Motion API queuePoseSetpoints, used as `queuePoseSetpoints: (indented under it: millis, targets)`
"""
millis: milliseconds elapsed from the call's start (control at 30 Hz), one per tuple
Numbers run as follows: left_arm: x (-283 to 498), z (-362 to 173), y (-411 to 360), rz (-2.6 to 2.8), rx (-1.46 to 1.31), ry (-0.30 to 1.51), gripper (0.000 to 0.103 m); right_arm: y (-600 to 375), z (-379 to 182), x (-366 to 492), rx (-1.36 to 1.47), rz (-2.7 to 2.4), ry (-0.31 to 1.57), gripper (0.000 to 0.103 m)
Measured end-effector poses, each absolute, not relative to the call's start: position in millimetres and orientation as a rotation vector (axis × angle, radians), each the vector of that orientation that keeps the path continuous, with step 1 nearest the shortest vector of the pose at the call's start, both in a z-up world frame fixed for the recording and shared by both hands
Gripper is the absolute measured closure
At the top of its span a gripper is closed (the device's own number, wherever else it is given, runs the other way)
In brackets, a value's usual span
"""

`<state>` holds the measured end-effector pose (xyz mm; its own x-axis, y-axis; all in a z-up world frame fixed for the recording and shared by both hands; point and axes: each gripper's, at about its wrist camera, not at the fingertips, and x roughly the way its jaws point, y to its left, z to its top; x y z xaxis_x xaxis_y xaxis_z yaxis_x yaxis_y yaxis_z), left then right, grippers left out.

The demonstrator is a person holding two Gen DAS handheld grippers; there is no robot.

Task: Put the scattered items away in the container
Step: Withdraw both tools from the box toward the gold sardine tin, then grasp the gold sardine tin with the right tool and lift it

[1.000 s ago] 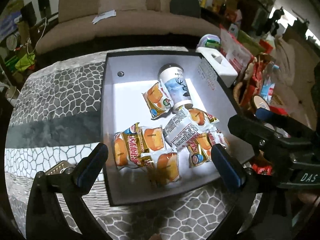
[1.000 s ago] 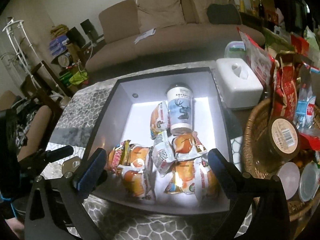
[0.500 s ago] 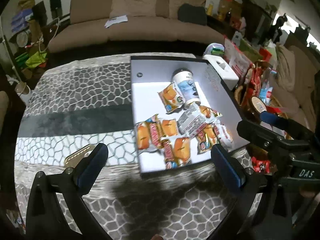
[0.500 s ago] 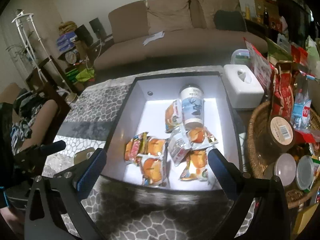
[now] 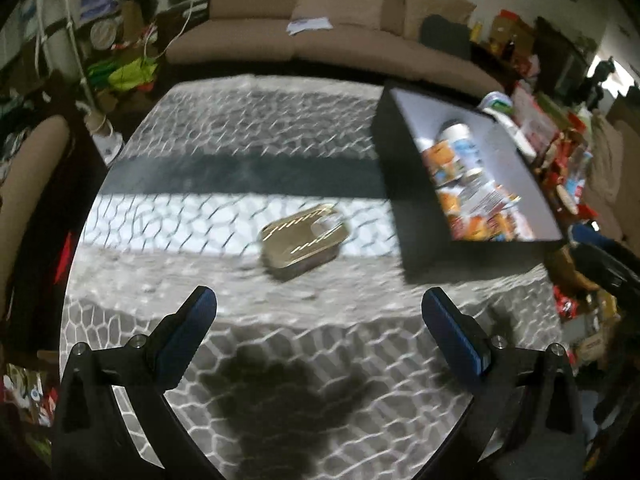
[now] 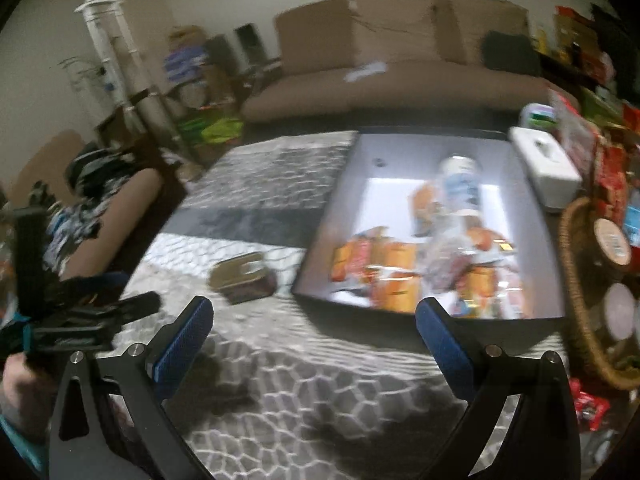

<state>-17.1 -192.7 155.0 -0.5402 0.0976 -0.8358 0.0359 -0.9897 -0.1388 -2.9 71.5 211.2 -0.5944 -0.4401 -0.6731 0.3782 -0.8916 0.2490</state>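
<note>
A flat gold tin (image 5: pixel 303 236) with a pull tab lies alone on the patterned tablecloth, left of the black box (image 5: pixel 416 216). The box holds several orange snack packets (image 6: pixel 392 272) and a white can with a deer print (image 6: pixel 458 184). My left gripper (image 5: pixel 318 320) is open and empty, hovering just short of the tin. My right gripper (image 6: pixel 314 328) is also open and empty, in front of the box's near wall (image 6: pixel 360 316); the tin (image 6: pixel 242 276) sits to its left. The left gripper's body (image 6: pixel 80 324) shows at the right wrist view's left edge, held in a hand.
A white tissue box (image 6: pixel 544 170) stands right of the black box. A wicker basket (image 6: pixel 580 300) crowded with snacks and jars fills the right edge. A brown sofa (image 5: pixel 320 40) runs behind the table. The grey tablecloth (image 5: pixel 240 144) stretches left of the box.
Both grippers have pulled back and swung left, away from over the box. The gold tin now sits in the middle of the left wrist view. Both stay open.
</note>
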Motion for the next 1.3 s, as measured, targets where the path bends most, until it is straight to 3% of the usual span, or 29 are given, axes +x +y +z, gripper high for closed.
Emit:
queuePoseSetpoints:
  millis: [133, 267, 500, 733, 900, 1067, 1133, 1167, 1300]
  targets:
    - [-8.2, 130.6, -218.0, 2.699, -1.496, -0.174, 0.000, 31.4, 198.0, 10.8, 1.003, -2.368, 0.045, 0.000]
    - [-8.6, 111.2, -228.9, 2.677, -1.482, -0.034, 0.000, -15.0, 181.7, 11.4, 0.978, -2.271, 0.326, 0.000]
    - [-35.3, 84.9, -240.3, 2.574, -1.447, -0.027, 0.000, -58.7, 154.1, -18.1, 1.039, -2.093, 0.476, 0.000]
    - [-74.0, 62.0, -248.0, 2.460, -1.452, 0.059, 0.000, -105.4, 145.3, -59.4, 1.111, -1.851, 0.802, 0.001]
    - [-98.0, 45.6, -249.7, 2.384, -1.444, 0.091, 0.000, -133.9, 127.5, -93.1, 1.179, -1.705, 0.989, 0.014]
    - [-113.4, 26.4, -248.2, 2.306, -1.432, 0.081, 0.001, -149.0, 92.7, -120.8, 1.273, -1.554, 1.086, 0.016]
    - [-119.2, 18.8, -248.3, 2.282, -1.436, 0.069, 0.001, -153.4, 76.4, -127.7, 1.302, -1.491, 1.132, 0.022]
    - [-122.5, 15.7, -248.6, 2.277, -1.434, 0.060, 0.005, -155.6, 69.4, -130.7, 1.315, -1.470, 1.148, 0.030]
    - [-132.6, 6.3, -248.3, 2.251, -1.435, 0.034, 0.013, -161.0, 66.0, -142.7, 1.273, -1.454, 1.142, 0.038]
